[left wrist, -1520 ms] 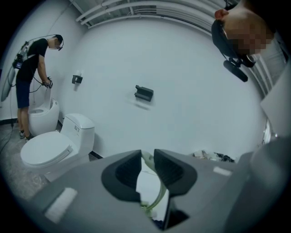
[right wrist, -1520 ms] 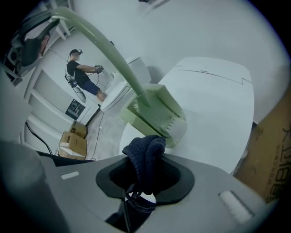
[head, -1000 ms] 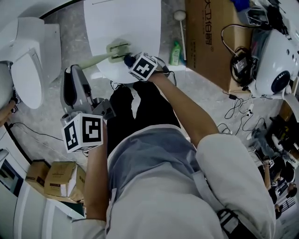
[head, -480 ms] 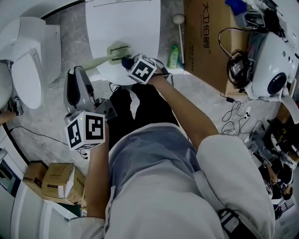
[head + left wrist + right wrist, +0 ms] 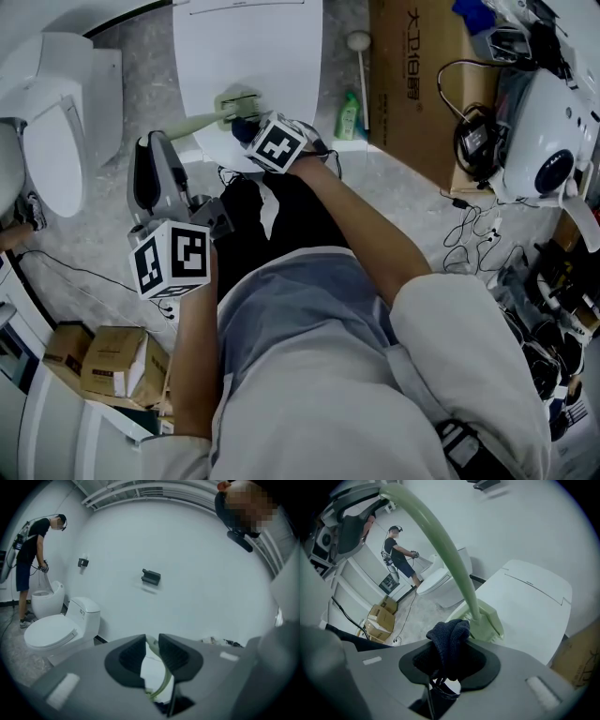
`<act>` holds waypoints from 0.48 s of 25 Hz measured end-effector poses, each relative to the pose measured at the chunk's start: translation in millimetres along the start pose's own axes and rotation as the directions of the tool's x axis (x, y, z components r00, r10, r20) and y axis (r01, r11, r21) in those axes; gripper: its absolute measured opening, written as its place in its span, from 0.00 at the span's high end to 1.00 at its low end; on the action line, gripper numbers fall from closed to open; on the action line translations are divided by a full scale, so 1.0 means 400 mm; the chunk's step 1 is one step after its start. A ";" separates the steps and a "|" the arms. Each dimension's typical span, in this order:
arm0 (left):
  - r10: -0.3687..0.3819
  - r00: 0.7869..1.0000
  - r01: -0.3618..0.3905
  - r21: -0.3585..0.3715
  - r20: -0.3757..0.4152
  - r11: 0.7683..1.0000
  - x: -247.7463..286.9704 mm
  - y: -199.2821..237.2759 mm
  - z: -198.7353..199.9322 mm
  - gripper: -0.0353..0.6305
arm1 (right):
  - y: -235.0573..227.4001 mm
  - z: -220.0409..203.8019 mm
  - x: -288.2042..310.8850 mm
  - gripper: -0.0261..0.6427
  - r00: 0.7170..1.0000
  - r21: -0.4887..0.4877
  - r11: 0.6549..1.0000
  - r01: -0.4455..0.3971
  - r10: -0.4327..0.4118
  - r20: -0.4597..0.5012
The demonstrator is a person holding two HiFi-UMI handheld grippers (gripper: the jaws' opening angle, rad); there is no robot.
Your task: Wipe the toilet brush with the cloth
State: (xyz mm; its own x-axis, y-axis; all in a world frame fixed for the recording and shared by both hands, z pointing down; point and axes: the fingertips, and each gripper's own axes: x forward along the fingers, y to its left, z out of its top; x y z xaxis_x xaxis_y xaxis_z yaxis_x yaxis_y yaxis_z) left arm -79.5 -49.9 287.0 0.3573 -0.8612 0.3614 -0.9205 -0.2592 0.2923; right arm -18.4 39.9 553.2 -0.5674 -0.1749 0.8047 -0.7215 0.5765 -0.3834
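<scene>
- Nearest to us, the left gripper (image 5: 151, 643) has its fingers (image 5: 126, 660) drawn almost together on the end of the toilet brush (image 5: 199, 122). Only a thin slit shows between them, filled by the pale green handle. The gripper sits slightly higher than a second ago, but its hold looks unchanged.
- Next out, the right gripper (image 5: 449, 663) has its fingers clamped on the dark blue cloth (image 5: 451, 639), which bunches up out of the tips.
- Over the last second this gripper has slid a little to our left. The cloth now touches the brush head (image 5: 488, 620) just where the handle joins it.
- We judge that a wiping stroke is under way. The near side of the head is being rubbed, and the long curved handle seems still to be done.
- The brush head lies over the front of the closed white toilet lid (image 5: 248, 47); we cannot tell whether it rests on it.
- Farther off, a green bottle (image 5: 351, 109) and a cardboard box (image 5: 412, 75) stand on the floor, where they were.
</scene>
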 end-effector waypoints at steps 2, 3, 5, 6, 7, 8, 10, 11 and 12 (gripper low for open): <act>0.002 1.000 -0.002 0.002 0.000 1.000 0.001 -0.002 0.000 0.95 | 0.010 0.014 0.010 0.80 1.000 0.011 1.000 -0.019 0.019 0.016; 0.003 1.000 -0.003 0.003 0.000 1.000 0.002 -0.003 0.000 0.95 | 0.015 0.016 0.018 0.80 0.999 0.021 0.999 -0.029 0.029 0.017; 0.004 1.000 -0.004 0.005 -0.001 1.000 0.006 -0.004 0.002 0.95 | 0.026 0.016 0.035 0.80 0.999 0.067 0.996 -0.053 0.052 0.010; 0.004 1.000 -0.004 0.005 -0.001 1.000 0.008 -0.004 0.003 0.95 | 0.030 0.019 0.042 0.80 0.998 0.096 0.993 -0.064 0.063 0.012; 0.003 1.000 -0.003 0.006 -0.001 1.000 0.010 -0.004 0.003 0.95 | 0.033 0.028 0.047 0.80 0.997 0.123 0.990 -0.073 0.070 0.025; 0.003 1.000 -0.003 0.007 -0.001 1.000 0.012 -0.004 0.004 0.95 | 0.034 0.039 0.052 0.80 0.996 0.149 0.985 -0.084 0.078 0.046; 0.003 1.000 -0.003 0.010 -0.003 1.000 0.015 -0.004 0.003 0.95 | 0.032 0.049 0.060 0.80 0.993 0.198 0.975 -0.099 0.085 0.079; 0.003 1.000 -0.003 0.011 -0.005 1.000 0.016 -0.003 0.003 0.95 | 0.028 0.050 0.061 0.80 0.993 0.215 0.971 -0.101 0.083 0.089; 0.003 1.000 -0.003 0.013 -0.005 1.000 0.017 -0.003 0.003 0.95 | 0.023 0.048 0.060 0.80 0.992 0.227 0.969 -0.101 0.082 0.094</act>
State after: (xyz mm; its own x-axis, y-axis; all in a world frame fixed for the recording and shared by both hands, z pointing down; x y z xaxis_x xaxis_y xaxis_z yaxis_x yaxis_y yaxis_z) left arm -76.3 -56.1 288.2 0.3555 -0.8596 0.3670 -0.9234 -0.2623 0.2801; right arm -46.5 25.8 560.2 -0.6593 -0.2019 0.7242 -0.7315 0.3948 -0.5559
